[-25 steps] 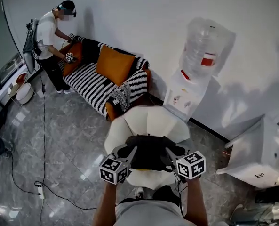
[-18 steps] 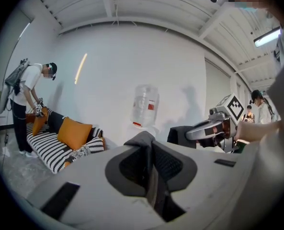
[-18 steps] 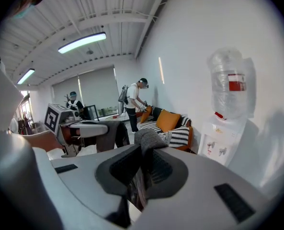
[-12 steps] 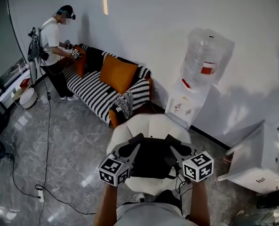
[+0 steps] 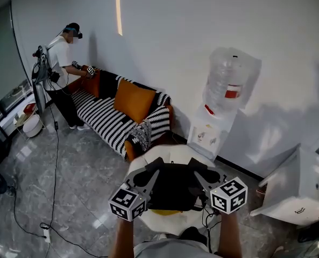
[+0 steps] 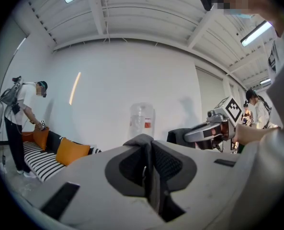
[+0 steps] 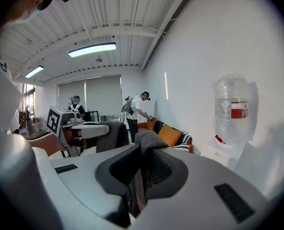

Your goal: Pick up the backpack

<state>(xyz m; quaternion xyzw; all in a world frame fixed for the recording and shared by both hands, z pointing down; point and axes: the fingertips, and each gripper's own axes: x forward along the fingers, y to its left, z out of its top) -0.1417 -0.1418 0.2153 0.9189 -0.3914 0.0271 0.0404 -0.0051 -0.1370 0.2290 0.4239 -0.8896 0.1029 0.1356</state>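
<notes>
We judge the one black backpack (image 5: 172,186) soft, floppy and fairly light, best pinched by its upper fabric edges. It hangs in the air between our two grippers, above the single white chair (image 5: 176,152). The left gripper (image 5: 153,168) and right gripper (image 5: 196,170) each have fingers closed on its fabric.

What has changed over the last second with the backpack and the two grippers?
The left gripper and the right gripper have lifted the backpack upward from the white chair. Nothing was newly grasped or released: both stay shut on the backpack's fabric. The chair has not moved.
</notes>
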